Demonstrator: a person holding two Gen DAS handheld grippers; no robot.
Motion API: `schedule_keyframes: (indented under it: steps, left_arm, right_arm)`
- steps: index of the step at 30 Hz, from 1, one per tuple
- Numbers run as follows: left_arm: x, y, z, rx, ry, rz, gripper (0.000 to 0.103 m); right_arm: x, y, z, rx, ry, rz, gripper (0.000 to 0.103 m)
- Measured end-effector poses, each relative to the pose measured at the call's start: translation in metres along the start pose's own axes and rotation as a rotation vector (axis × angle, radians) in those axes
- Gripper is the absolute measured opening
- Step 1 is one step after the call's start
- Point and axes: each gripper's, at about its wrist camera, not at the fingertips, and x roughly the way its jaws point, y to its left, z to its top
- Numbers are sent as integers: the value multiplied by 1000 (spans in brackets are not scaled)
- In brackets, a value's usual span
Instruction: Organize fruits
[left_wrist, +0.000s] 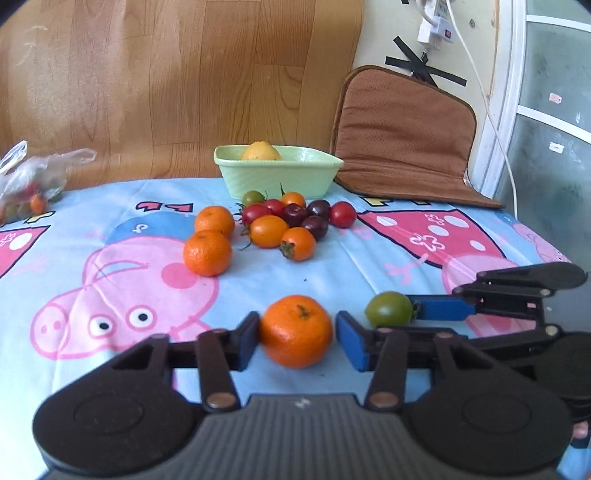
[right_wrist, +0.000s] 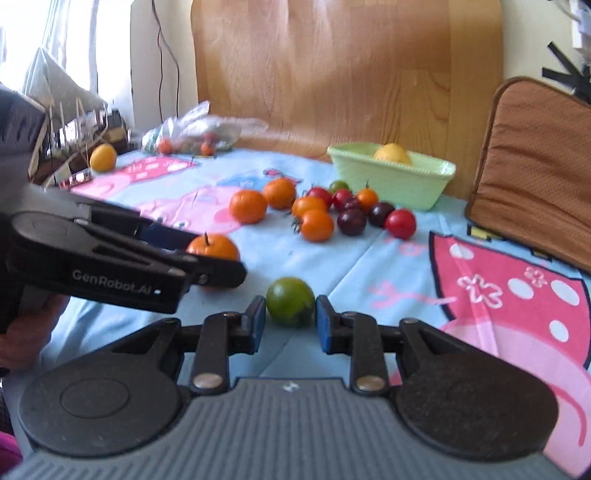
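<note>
My left gripper (left_wrist: 297, 332) is shut on an orange mandarin (left_wrist: 295, 330) resting on the cartoon tablecloth (left_wrist: 110, 288). Just to its right, my right gripper (right_wrist: 290, 314) is shut on a green tomato (right_wrist: 290, 301), also on the cloth. In the left wrist view one blue finger (left_wrist: 443, 308) of the right gripper touches that tomato (left_wrist: 388, 309). Farther back lie two more mandarins (left_wrist: 207, 253) and a pile of red, orange and dark tomatoes (left_wrist: 288, 221). Behind them stands a pale green bowl (left_wrist: 277, 181) holding a lemon (left_wrist: 260, 151).
A plastic bag of small fruit (left_wrist: 29, 184) lies at the far left. A yellow fruit (right_wrist: 103, 157) sits beside a rack at the table's left edge. A brown cushion (left_wrist: 406, 136) leans at the back right. A hand (right_wrist: 26, 332) holds the left gripper.
</note>
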Motion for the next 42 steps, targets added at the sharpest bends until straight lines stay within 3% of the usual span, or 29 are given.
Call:
schedule_keyframes:
  steps: [6,13,17,22,24,25,26,27,31,33,36,40,42]
  left_arm:
    - [2,1,32,-5,-27,-79,42]
    - [54,18,125,-18,-74,-73,42]
    - [112,36,169,-46,-44,-46,42]
    - [180,56,189,-89,49,-17,41]
    - [199,59,190,-101,75,-4,45]
    - [206,60,191,-107,89,5,52]
    - [209,60,191,-114,94,13,54]
    - [207,61,191,-119,85,15,54]
    - [157,63,186,-123,-4,21,54]
    - [109,69,168,-135,-91,15,62]
    - [44,75,125,-126,-168,66,66]
    - [2,84,64,-170,-161,153,66]
    - [-4,90,44,-237,-112,149,64]
  right_arm:
    - [-2,-8,11,43,-51,-18,30]
    - [33,-51,76,51,-145,-85,30]
    - [78,-92,112,91,-118,-119,31]
    - [126,-132,126,142,-45,-144,31]
    - [142,-137,127,124,-17,-160,32]
    - [148,-139,126,117,-7,-168,32]
    - [151,-141,126,115,2,-163,37]
    - [152,-143,126,124,1,-164,50]
    - [124,-140,121,171,-90,-182,52]
    - [98,-133,109,211,-144,-115,52]
    - [74,-111,87,226,-128,-6,53]
    - [54,-75,59,178,-115,18,52]
    - [44,-66,48,187,-118,4,38]
